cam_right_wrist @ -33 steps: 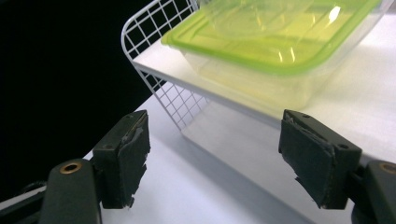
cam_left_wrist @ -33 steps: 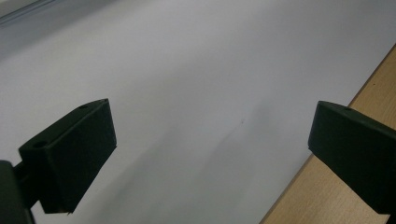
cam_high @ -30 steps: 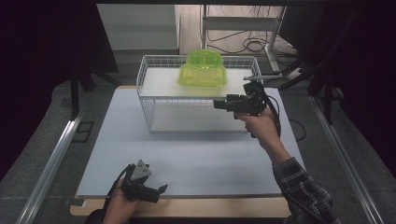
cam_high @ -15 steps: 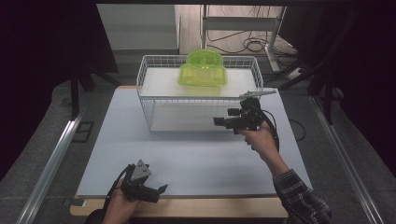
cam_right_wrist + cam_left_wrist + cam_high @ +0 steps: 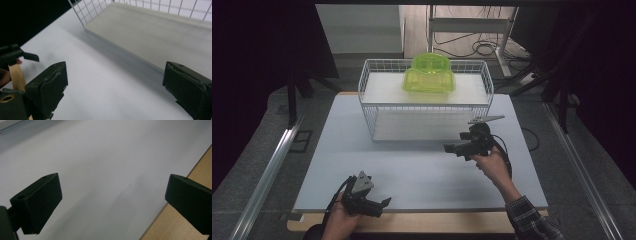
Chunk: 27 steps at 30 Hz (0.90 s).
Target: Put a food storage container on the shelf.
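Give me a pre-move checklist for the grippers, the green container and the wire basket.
1. Right gripper jaws open, nothing between them: ok; they have just been opening.
2. Left gripper jaws open and empty, low over the white mat at the near edge: ok.
3. Green container sits on top of the wire basket: ok.
4. Right gripper apart from the basket, in front of its right end: ok.
5. Whether the container is seated steadily: cannot tell.

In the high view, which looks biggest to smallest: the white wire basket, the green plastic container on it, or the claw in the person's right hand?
1. White wire basket, clearly largest.
2. Green plastic container.
3. Right claw, though it sits nearer the camera, so its real size against the container is unsure.
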Motion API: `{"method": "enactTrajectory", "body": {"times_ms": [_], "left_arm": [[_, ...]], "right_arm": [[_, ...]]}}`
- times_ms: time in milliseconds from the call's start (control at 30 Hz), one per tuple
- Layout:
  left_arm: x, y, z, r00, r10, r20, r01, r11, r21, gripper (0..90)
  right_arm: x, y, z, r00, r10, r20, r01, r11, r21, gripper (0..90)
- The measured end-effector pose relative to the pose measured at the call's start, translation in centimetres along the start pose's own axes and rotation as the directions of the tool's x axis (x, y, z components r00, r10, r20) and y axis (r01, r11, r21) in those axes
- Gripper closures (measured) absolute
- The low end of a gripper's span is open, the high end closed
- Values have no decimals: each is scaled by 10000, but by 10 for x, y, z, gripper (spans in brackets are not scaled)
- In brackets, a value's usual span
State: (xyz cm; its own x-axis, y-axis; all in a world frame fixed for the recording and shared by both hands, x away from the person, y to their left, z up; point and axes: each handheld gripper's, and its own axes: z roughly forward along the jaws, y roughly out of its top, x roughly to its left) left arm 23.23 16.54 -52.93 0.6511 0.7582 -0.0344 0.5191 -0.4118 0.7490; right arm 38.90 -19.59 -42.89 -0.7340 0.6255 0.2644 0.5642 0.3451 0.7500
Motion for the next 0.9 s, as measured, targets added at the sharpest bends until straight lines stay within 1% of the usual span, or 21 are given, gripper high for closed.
{"method": "enactTrajectory", "body": {"times_ms": [167,467,600,800,900], "left_arm": [[0,0,0,10000,7,-10,-7,10000,10,8],[0,0,0,10000,38,-37,-38,10000,7,8],[0,0,0,10000,53,-45,-53,10000,-6,7],[0,0,0,10000,81,-38,-81,10000,-36,7],[0,0,0,9999,105,-27,-105,9999,-39,7]], "right_arm": [[-2,-18,2,9997,-148,191,143,9996,231,56],[-3,-46,1,9960,-600,661,586,9980,226,55],[-4,-60,1,9928,-759,923,746,9971,171,51],[-8,-77,1,9856,-1007,1358,962,9946,392,30],[-10,-85,0,9826,-1039,1537,980,9941,460,16]]}}
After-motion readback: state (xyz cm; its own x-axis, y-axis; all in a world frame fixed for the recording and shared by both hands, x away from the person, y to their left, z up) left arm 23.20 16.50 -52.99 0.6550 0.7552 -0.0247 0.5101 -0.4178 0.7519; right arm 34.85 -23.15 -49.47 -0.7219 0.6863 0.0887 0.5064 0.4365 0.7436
